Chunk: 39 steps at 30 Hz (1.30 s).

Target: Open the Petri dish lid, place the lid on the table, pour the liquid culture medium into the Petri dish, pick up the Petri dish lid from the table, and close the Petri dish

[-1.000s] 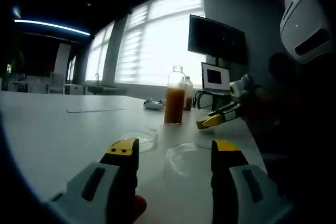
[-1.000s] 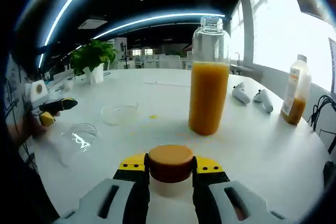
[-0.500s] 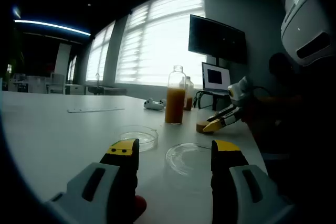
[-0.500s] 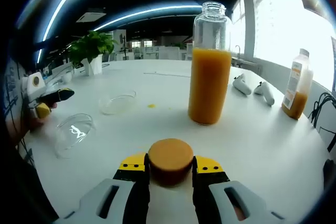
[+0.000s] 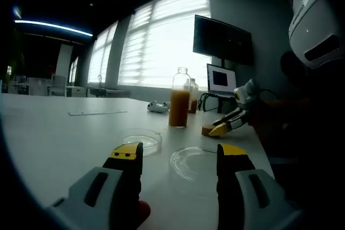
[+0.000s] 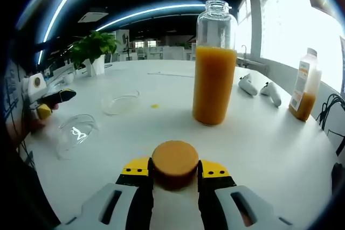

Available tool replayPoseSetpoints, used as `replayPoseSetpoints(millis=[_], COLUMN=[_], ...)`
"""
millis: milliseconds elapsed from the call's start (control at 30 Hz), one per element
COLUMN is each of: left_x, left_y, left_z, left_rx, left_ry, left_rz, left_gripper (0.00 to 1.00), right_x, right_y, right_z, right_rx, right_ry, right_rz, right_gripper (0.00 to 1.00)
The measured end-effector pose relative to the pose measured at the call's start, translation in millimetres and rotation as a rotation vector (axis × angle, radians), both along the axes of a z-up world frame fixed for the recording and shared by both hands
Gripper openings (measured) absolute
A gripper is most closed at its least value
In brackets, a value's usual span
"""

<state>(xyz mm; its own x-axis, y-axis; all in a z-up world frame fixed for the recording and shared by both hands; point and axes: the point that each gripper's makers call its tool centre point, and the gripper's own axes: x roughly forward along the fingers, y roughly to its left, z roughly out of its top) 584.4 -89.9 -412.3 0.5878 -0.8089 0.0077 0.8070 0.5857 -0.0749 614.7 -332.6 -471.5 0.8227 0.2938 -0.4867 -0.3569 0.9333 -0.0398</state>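
Note:
An open bottle (image 6: 214, 63) of orange liquid stands on the white table (image 6: 269, 149), also seen as the bottle (image 5: 179, 106). My right gripper (image 6: 174, 169) is shut on the bottle's orange cap (image 6: 174, 160), low at the table in front of the bottle; it shows as the right gripper (image 5: 222, 128) with the cap (image 5: 207, 130). The Petri dish (image 5: 143, 140) sits uncovered, its lid (image 5: 191, 162) lying on the table just ahead of my open left gripper (image 5: 179, 154). From the right side I see the dish (image 6: 121, 103), the lid (image 6: 75, 133) and the left gripper (image 6: 46, 106).
A smaller bottle (image 6: 303, 92) and two white controllers (image 6: 248, 85) lie beyond the big bottle. A potted plant (image 6: 94, 52) stands far back. A monitor (image 5: 222, 40) and a small screen (image 5: 221, 79) sit past the table's end. A yellow spot (image 6: 154, 106) marks the tabletop.
My right gripper has come down toward the table with the cap still in it. The left gripper, dish and lid have stayed put.

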Motion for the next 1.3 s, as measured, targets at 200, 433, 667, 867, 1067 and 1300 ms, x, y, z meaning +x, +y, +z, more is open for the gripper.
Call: replayPoseSetpoints(millis=[200, 433, 667, 867, 1067, 1300], left_x=[-0.2, -0.2, -0.2, -0.5, -0.5, -0.5], left_y=[-0.1, -0.5, 0.0, -0.3, -0.2, -0.2], left_z=[-0.1, -0.5, -0.2, -0.4, -0.1, 0.0], left_rx=[0.0, 0.003, 0.002, 0.001, -0.002, -0.004], left_ry=[0.0, 0.001, 0.001, 0.002, 0.003, 0.003], left_rz=[-0.001, -0.002, 0.0, -0.002, -0.002, -0.003], left_gripper=[0.46, 0.46, 0.46, 0.46, 0.46, 0.46], right_x=[0.1, 5.5, 7.4, 8.8, 12.4, 15.6], right_y=[-4.0, -2.9, -2.2, 1.1, -0.8, -1.2], right_z=[4.6, 17.5, 23.6, 33.5, 45.1, 63.5], right_rx=[0.017, 0.04, 0.045, 0.051, 0.058, 0.071], right_ry=[-0.021, -0.091, -0.106, -0.133, -0.161, -0.219], right_rz=[-0.013, -0.016, -0.014, -0.018, -0.036, -0.044], right_gripper=[0.4, 0.59, 0.59, 0.58, 0.57, 0.58])
